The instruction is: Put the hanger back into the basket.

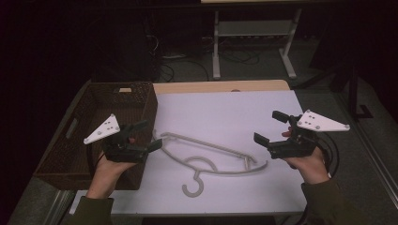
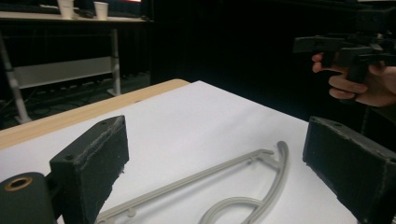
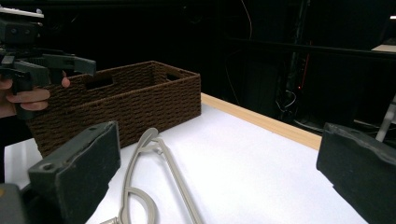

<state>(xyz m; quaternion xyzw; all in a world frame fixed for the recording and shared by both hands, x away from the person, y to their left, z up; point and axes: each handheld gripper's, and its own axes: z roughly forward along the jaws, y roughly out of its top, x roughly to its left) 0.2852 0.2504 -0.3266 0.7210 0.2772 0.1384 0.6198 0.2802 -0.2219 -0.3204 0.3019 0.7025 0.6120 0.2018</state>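
Note:
A beige plastic clothes hanger (image 1: 205,146) lies flat on the white table top (image 1: 225,110), with its hook toward the front edge. My left gripper (image 1: 149,134) hovers at the hanger's left end, jaws open with nothing between them. In the left gripper view the hanger (image 2: 201,178) lies below and between the spread pads. My right gripper (image 1: 267,126) is held open just right of the hanger's other end, apart from it. The right gripper view has the hanger (image 3: 173,173) running between its jaws toward the basket.
A brown wicker basket (image 1: 150,101) stands at the table's left edge, right beside the left hand; it is also in the right gripper view (image 3: 130,98). A wooden strip (image 1: 220,86) borders the far side. White table legs (image 1: 216,47) stand beyond on the dark floor.

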